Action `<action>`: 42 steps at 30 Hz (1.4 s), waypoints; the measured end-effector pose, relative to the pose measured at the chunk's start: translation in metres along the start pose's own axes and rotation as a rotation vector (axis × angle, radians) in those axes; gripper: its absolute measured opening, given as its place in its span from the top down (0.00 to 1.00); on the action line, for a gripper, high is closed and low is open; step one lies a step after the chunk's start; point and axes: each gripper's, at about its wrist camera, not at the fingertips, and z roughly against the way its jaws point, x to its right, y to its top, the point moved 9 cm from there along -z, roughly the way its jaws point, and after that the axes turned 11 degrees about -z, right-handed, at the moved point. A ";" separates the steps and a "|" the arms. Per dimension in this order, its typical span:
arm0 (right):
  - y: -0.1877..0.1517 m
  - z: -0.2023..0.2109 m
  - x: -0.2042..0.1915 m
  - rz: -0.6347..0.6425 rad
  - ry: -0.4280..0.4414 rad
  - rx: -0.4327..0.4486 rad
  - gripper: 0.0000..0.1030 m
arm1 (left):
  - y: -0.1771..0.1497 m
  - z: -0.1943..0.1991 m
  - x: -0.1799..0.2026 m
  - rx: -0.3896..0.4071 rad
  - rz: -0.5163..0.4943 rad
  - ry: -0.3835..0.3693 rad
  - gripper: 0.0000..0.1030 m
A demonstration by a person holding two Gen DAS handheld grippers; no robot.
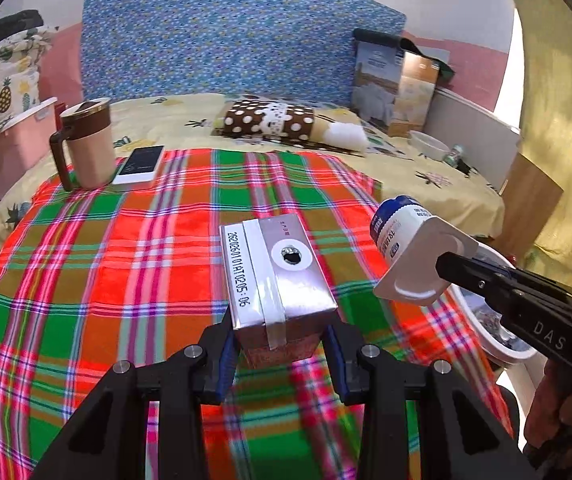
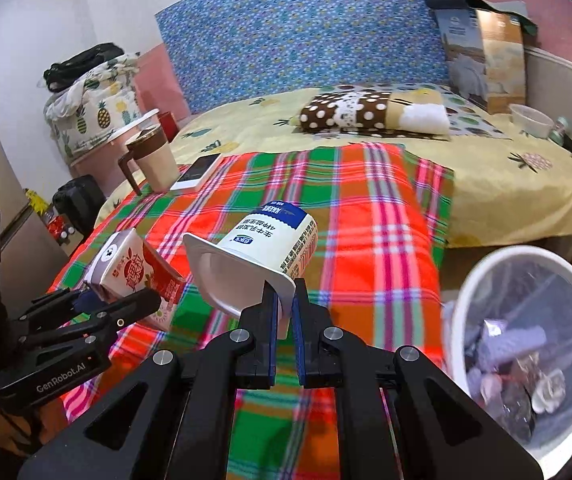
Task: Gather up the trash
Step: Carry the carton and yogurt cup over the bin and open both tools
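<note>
Left gripper (image 1: 281, 344) is clamped on a small drink carton (image 1: 277, 276) — blue pads pressed against both sides of its lower body, jaws partly closed to the carton's width. The carton is tilted, silver top facing the camera, straw hole punched through, a printed date code along one edge. It is off the cloth, held above the plaid blanket (image 1: 125, 260). In the right wrist view the same carton (image 2: 125, 276) shows a red and white printed side.

Right gripper (image 2: 284, 312) is pinched shut on the rim flange of an empty yogurt cup (image 2: 261, 248). Only the thin white lip sits between the pads. The cup lies on its side in the air, open mouth toward the camera, blue-and-white label up. From the left wrist view the cup (image 1: 410, 248) hangs off the tip of the right gripper's fingers (image 1: 470, 272), just right of the carton, not touching it.

Trash bin (image 2: 462, 320) — white rim, clear liner, wrappers and scraps already inside — stands at the bed's edge, lower right of the right wrist view, near the cup but apart from it.

Elsewhere on the bed: a lidded mug (image 1: 85, 144) with brown handle, upright at the far left corner of the blanket, with a phone (image 1: 139, 164) lying flat just beside it. A polka-dot pillow (image 1: 269, 120) lies further back, against the yellow sheet.
</note>
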 end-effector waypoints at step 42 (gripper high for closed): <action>-0.027 0.075 0.188 -0.310 -0.329 0.074 0.91 | 0.041 -0.064 0.224 -0.029 -0.268 -0.357 0.63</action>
